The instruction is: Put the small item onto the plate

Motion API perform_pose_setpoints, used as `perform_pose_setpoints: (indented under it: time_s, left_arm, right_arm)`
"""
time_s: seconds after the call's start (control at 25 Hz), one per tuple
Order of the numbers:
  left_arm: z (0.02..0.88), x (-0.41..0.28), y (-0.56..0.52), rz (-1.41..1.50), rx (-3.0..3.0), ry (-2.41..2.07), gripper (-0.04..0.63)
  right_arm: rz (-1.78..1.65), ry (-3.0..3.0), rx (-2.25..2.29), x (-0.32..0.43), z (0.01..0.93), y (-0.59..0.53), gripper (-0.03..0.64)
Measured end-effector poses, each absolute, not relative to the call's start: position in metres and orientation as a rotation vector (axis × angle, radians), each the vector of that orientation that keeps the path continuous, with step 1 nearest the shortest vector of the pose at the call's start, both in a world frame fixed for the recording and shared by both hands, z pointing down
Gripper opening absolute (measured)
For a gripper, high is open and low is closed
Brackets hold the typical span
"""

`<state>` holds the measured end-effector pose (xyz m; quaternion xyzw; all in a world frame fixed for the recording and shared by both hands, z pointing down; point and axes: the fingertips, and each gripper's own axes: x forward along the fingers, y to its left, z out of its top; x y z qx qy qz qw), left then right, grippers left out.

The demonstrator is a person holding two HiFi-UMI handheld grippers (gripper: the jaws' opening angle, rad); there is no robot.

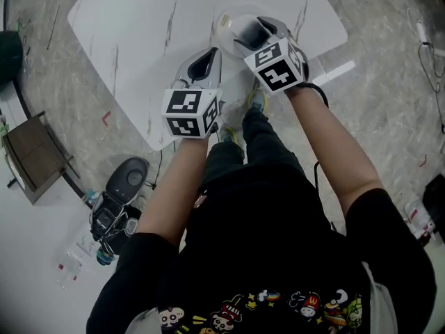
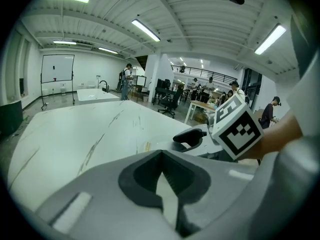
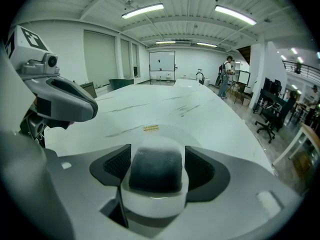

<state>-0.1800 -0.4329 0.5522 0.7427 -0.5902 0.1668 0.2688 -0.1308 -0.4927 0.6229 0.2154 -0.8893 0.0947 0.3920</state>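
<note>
Head view: on the white marble-veined table (image 1: 139, 40), the right gripper (image 1: 254, 32) sits at 1 o'clock from the left gripper (image 1: 205, 65), over the round clear plate (image 1: 224, 21).

Left gripper view: its jaws are narrowed almost together and hold nothing.

Right gripper view: its jaws clamp the small frosted white round item with a dark core (image 3: 156, 171); the plate lies at 12 o'clock.

Long ceiling strip lights (image 3: 142, 10) are shining over a white marble-veined table (image 1: 139, 40) that is standing on a mottled grey floor (image 1: 389, 110), while a whiteboard (image 2: 57, 68) is standing by the far wall and black office chairs (image 3: 265, 126) are sitting off to one side.
</note>
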Motion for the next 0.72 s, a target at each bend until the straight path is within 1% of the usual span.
perform_pose_setpoints:
  time_s: [0.2, 0.44, 0.64, 0.72]
  left_arm:
    - [0.547, -0.186, -0.423, 0.45, 1.999, -1.605, 0.0]
    - [0.521, -0.189, -0.417, 0.448, 2.03, -1.636, 0.0]
    - [0.484, -0.195, -0.405, 0.445, 2.071, -1.68, 0.0]
    - [0.467, -0.197, -0.405, 0.437, 2.101, -1.708, 0.0]
  right_arm:
    - [0.26, -2.294, 0.57, -0.131, 0.605, -0.488, 0.371]
    - [0.359, -2.397, 0.654, -0.111, 0.555, -0.484, 0.368]
    - [0.417, -2.46, 0.782, -0.08, 0.509, -0.48, 0.339]
    - [0.403, -2.488, 0.846, -0.068, 0.488, -0.484, 0.337]
